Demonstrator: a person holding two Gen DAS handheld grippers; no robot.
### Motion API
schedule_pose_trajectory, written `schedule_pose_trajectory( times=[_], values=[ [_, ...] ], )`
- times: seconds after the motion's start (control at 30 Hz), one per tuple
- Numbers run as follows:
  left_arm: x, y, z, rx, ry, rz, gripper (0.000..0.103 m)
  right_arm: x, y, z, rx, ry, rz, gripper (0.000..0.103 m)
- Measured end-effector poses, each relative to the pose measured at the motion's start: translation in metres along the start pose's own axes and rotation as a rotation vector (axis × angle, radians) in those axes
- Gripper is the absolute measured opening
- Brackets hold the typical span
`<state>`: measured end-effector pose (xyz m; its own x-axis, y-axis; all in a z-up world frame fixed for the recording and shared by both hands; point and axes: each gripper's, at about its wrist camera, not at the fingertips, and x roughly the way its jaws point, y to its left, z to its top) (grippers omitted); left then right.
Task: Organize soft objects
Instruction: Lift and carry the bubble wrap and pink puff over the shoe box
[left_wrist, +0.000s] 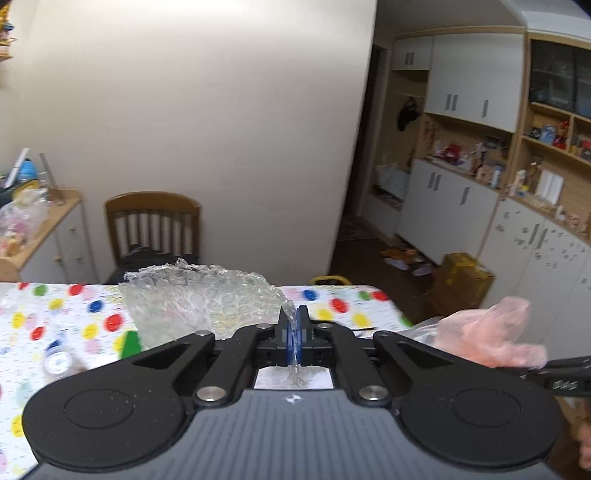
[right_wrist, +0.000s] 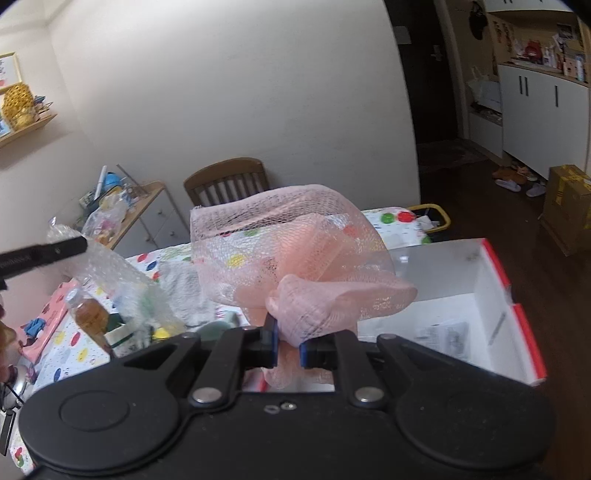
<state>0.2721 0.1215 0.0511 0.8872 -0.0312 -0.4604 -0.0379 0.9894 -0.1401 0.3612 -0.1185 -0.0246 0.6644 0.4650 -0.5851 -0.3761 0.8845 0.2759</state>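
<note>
My left gripper is shut on a sheet of clear bubble wrap and holds it up above the polka-dot table. The bubble wrap also shows at the left of the right wrist view. My right gripper is shut on a pink mesh net, bunched between the blue pads and held above the table. The pink net also shows at the right edge of the left wrist view.
An open white box with red rim stands to the right below the net. A bottle of amber liquid, a pink bag and small items lie on the table's left. A wooden chair stands behind the table.
</note>
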Motion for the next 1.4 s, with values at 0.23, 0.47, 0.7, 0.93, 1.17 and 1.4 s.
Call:
schedule_pose_trajectory(
  times=[0.23,0.47,0.7,0.93,1.17,1.4],
  values=[
    [0.001,-0.060,0.021,0.026,-0.030,-0.125,0.002,-0.006,-0.046,-0.002,0.025,0.007,-0.043,0.009],
    [0.008,-0.116,0.033,0.047,-0.048,-0.253,0.002,-0.010,-0.085,-0.004,0.049,0.018,-0.077,0.009],
    [0.025,-0.165,0.029,0.056,-0.016,-0.336,0.002,-0.013,-0.109,-0.004,0.053,0.027,-0.075,0.009],
    [0.061,-0.183,-0.001,0.034,0.086,-0.339,0.002,-0.001,-0.124,0.001,0.032,0.065,-0.066,0.009],
    [0.109,-0.177,-0.036,0.009,0.217,-0.272,0.002,0.026,-0.125,0.006,0.002,0.112,-0.049,0.009],
    [0.139,-0.168,-0.064,0.006,0.311,-0.256,0.002,0.060,-0.128,0.011,-0.025,0.164,-0.036,0.009]
  ],
)
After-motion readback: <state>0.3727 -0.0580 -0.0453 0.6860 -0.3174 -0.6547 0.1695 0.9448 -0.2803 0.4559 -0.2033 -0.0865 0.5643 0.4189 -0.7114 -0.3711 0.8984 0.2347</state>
